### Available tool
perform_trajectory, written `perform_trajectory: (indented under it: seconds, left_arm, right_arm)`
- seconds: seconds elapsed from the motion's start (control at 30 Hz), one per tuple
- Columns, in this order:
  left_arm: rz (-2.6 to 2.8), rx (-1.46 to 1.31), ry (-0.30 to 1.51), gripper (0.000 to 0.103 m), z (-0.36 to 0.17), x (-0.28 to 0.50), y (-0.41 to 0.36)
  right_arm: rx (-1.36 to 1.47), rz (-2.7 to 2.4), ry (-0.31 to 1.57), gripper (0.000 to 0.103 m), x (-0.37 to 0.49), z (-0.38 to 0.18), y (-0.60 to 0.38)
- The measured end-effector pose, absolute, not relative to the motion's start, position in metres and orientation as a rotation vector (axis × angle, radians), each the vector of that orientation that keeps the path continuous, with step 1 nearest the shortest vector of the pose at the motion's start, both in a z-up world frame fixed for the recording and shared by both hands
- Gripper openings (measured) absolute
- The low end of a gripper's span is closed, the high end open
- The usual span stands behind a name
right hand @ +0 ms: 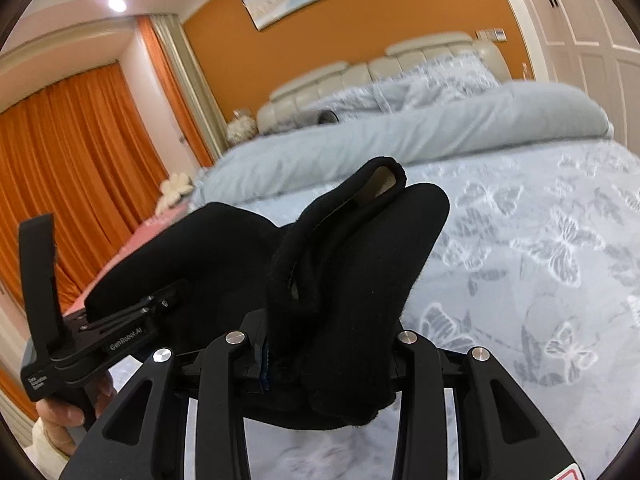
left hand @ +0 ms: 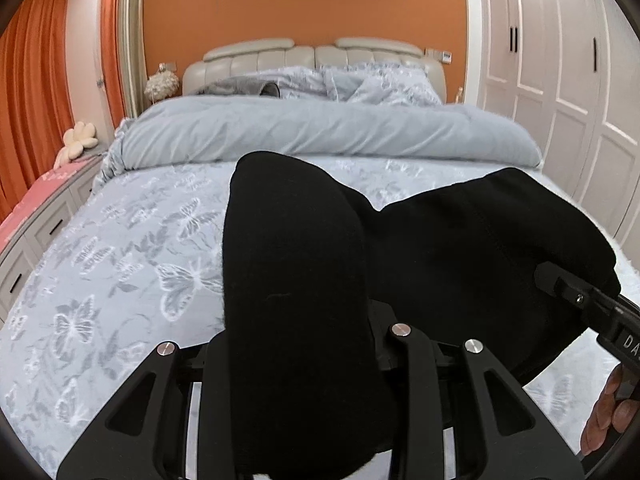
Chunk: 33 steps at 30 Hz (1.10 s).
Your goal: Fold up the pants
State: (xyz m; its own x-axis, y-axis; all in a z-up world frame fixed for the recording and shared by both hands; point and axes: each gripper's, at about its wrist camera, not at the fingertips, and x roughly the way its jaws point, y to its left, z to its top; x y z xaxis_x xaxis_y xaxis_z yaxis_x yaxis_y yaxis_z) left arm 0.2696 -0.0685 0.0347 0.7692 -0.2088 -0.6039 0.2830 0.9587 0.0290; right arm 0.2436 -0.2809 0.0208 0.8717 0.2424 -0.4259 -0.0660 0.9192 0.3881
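Note:
The black pants (left hand: 440,248) hang lifted above the bed (left hand: 120,264), held between both grippers. My left gripper (left hand: 298,344) is shut on one part of the pants, and the cloth drapes back over its fingers and hides them. My right gripper (right hand: 320,344) is shut on another part of the pants (right hand: 352,264), with a folded band sticking up in front of it. The right gripper shows at the right edge of the left wrist view (left hand: 568,284). The left gripper shows at the left of the right wrist view (right hand: 160,304). The two grippers are close together.
The bed has a pale blue butterfly sheet (right hand: 540,260), a rolled grey duvet (left hand: 320,128) across the middle and pillows at the headboard (left hand: 312,60). White drawers (left hand: 36,240) stand left of the bed, white wardrobe doors (left hand: 560,60) right. Orange curtains (right hand: 72,152) hang left.

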Motion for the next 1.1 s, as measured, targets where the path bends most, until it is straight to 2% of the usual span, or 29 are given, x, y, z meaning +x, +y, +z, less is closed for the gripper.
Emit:
perform_trajectory:
  seconds: [0.17, 0.2, 0.23, 0.27, 0.3, 0.33, 0.57, 0.6, 0.63, 0.67, 0.93, 1.1]
  left_arm:
    - [-0.264, 0.132, 0.769, 0.033, -0.039, 0.306, -0.077]
    - [-0.247, 0.134, 0.800, 0.039, -0.053, 0.311, -0.075]
    - [-0.210, 0.136, 0.820, 0.057, -0.068, 0.314, -0.071]
    - [-0.184, 0.112, 0.800, 0.068, -0.077, 0.312, -0.063]
    - [-0.150, 0.099, 0.770, 0.090, -0.077, 0.308, -0.055]
    - [-0.116, 0.096, 0.740, 0.092, -0.074, 0.302, -0.048]
    - [-0.057, 0.236, 0.680, 0.092, -0.013, 0.226, -0.009]
    - [-0.052, 0.232, 0.692, 0.095, -0.009, 0.214, -0.005]
    - [-0.052, 0.226, 0.707, 0.096, -0.006, 0.201, -0.002]
    - [-0.065, 0.220, 0.724, 0.096, -0.003, 0.188, 0.002]
    - [-0.124, 0.195, 0.799, 0.097, -0.027, 0.116, 0.010]
    - [-0.112, 0.189, 0.822, 0.097, -0.050, 0.108, 0.018]
  right_arm:
    - [0.435, 0.139, 0.673, 0.038, 0.288, -0.056, -0.294]
    - [0.446, 0.117, 0.724, 0.047, 0.293, -0.072, -0.300]
    - [0.475, 0.112, 0.750, 0.055, 0.292, -0.084, -0.307]
    - [0.522, 0.133, 0.746, 0.055, 0.289, -0.089, -0.314]
    - [0.577, 0.140, 0.748, 0.058, 0.284, -0.091, -0.323]
    - [0.606, 0.129, 0.762, 0.059, 0.281, -0.090, -0.329]
    - [0.394, -0.101, 0.669, 0.064, 0.173, -0.007, -0.331]
    - [0.363, -0.131, 0.650, 0.070, 0.152, -0.001, -0.326]
    - [0.344, -0.161, 0.629, 0.077, 0.131, 0.000, -0.321]
    - [0.338, -0.181, 0.614, 0.079, 0.116, -0.001, -0.318]
    - [0.306, -0.243, 0.625, 0.080, 0.060, -0.032, -0.294]
    - [0.309, -0.239, 0.655, 0.081, 0.059, -0.044, -0.290]
